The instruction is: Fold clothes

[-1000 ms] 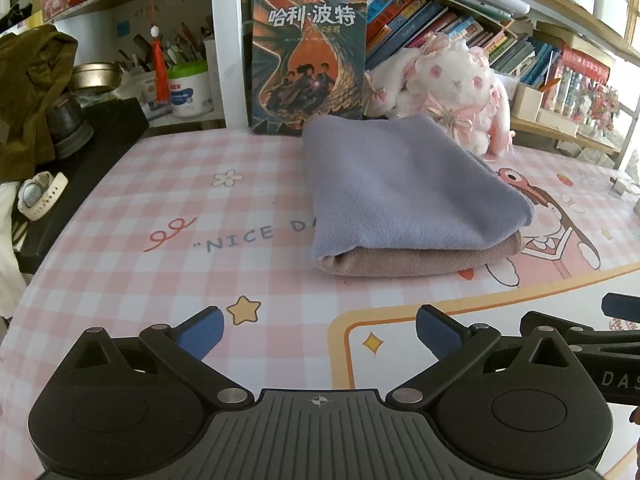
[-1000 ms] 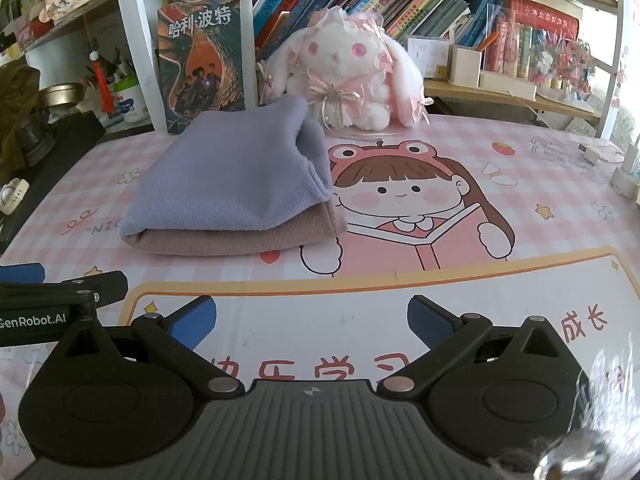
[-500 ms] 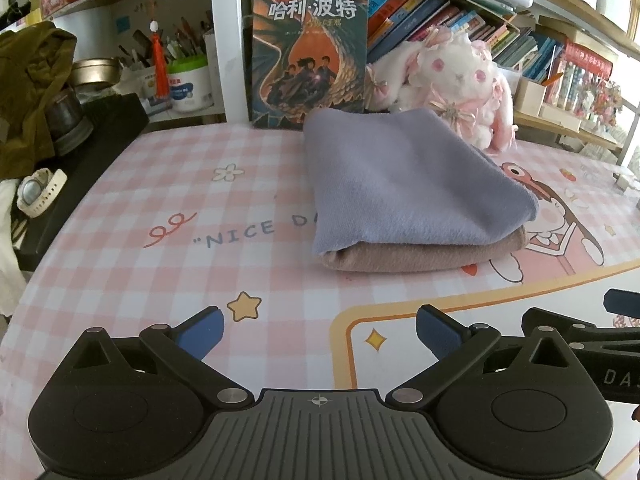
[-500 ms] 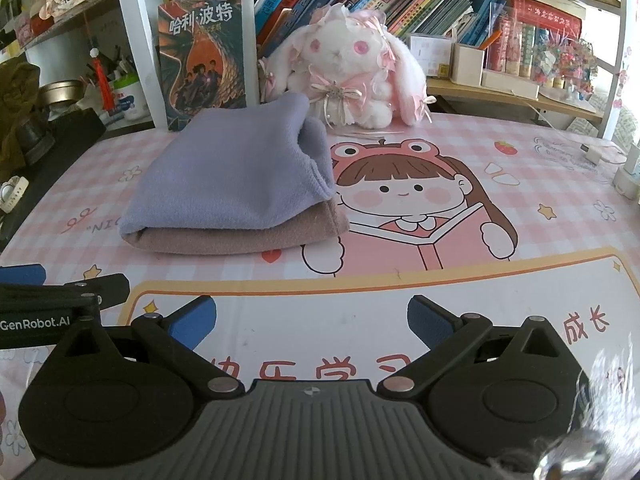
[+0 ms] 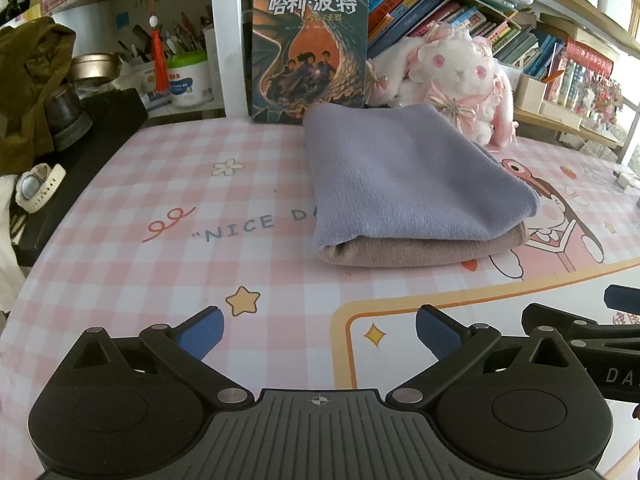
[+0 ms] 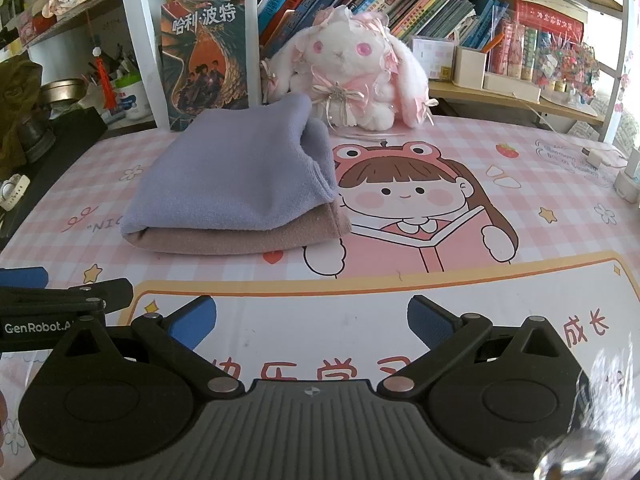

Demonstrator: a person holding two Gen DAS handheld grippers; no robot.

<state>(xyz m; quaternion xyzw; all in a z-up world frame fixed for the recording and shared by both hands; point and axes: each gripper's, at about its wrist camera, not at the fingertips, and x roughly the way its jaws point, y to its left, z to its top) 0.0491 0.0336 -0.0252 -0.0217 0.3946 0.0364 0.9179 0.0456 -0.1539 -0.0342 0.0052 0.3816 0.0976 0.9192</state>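
A folded lavender cloth (image 5: 404, 178) lies on top of a folded tan cloth (image 5: 420, 248) on the pink checked table mat (image 5: 200, 200). The stack also shows in the right wrist view, lavender (image 6: 232, 176) over tan (image 6: 248, 238). My left gripper (image 5: 319, 332) is open and empty, above the mat in front of the stack. My right gripper (image 6: 312, 320) is open and empty, in front of the stack and to its right. Each gripper's side shows at the edge of the other's view.
A white plush rabbit (image 6: 352, 68) and a standing book (image 5: 310, 48) sit right behind the stack, under shelves of books. A black block with a white watch (image 5: 38, 188) lies at the left edge. A charger and cable (image 6: 592, 158) lie at the far right.
Both views have shifted slightly, so the stack sits a little lower and nearer in frame. The cloths have not moved and both grippers stay open.
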